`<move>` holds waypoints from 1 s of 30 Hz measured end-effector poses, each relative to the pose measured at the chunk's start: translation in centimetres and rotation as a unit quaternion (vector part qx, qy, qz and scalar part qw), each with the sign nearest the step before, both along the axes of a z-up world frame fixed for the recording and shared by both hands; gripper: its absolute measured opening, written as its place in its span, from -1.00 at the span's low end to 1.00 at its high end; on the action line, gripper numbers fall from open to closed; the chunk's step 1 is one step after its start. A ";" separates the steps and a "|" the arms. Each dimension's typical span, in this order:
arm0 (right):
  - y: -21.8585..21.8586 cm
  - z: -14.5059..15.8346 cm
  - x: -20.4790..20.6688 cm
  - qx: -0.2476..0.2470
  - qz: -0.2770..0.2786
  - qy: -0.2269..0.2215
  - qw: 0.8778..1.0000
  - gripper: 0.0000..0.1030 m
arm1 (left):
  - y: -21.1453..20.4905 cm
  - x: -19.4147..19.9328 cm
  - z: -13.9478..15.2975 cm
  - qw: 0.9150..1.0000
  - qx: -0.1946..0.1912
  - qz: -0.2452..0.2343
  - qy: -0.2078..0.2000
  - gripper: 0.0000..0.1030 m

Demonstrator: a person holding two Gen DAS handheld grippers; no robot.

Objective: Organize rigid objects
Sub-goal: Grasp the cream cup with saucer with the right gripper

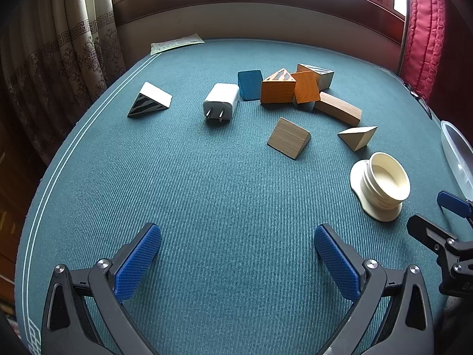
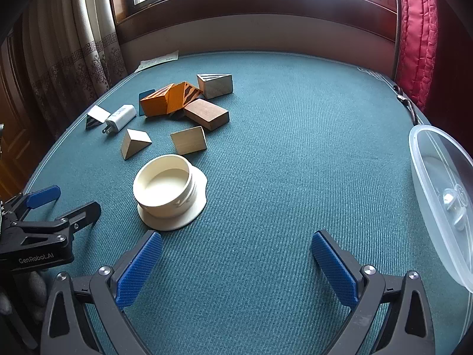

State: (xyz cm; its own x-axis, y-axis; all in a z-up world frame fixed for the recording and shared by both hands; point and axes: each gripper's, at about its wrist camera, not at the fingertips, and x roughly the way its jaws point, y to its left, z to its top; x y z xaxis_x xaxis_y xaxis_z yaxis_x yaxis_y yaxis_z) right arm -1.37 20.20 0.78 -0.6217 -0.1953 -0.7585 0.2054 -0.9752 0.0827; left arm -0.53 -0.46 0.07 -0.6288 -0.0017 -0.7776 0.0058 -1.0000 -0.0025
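Several wooden blocks lie on the green table (image 1: 207,195): a white striped wedge (image 1: 150,100), a blue block (image 1: 250,84), orange blocks (image 1: 278,88), a brown arch block (image 1: 338,108), a brown wedge (image 1: 289,142) and a pale wedge (image 1: 356,136). A white plug charger (image 1: 221,102) lies among them. A cream threaded cup (image 1: 381,185) sits at the right; it also shows in the right wrist view (image 2: 167,189). My left gripper (image 1: 238,254) is open and empty over bare cloth. My right gripper (image 2: 236,263) is open and empty, right of the cup.
A clear plastic container (image 2: 440,195) stands at the table's right edge. A paper sheet (image 1: 176,43) lies at the far edge. Curtains hang at the left, a red quilted cloth (image 1: 425,29) at the right, a window behind.
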 end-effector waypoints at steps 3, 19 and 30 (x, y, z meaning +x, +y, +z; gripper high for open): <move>0.3 0.2 -0.1 -0.028 -0.007 0.000 1.000 1.00 | -0.1 0.0 0.0 1.000 0.001 0.000 0.000 1.00; -4.7 1.7 -2.6 -0.047 0.036 -0.007 0.998 0.41 | -1.0 1.3 0.4 1.000 0.008 0.017 0.008 1.00; -5.6 1.0 -2.4 -0.011 0.045 0.011 0.999 0.07 | -0.7 1.2 0.2 1.000 -0.002 0.011 -0.002 1.00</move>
State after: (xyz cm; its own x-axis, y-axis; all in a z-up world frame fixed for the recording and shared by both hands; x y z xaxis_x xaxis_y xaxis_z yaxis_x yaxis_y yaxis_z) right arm -3.79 14.57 1.73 -0.6173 -0.2672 -0.7400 0.2932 -0.9509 0.0988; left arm 0.64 -1.14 0.27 -0.6261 -0.0188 -0.7795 0.0275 -0.9996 0.0020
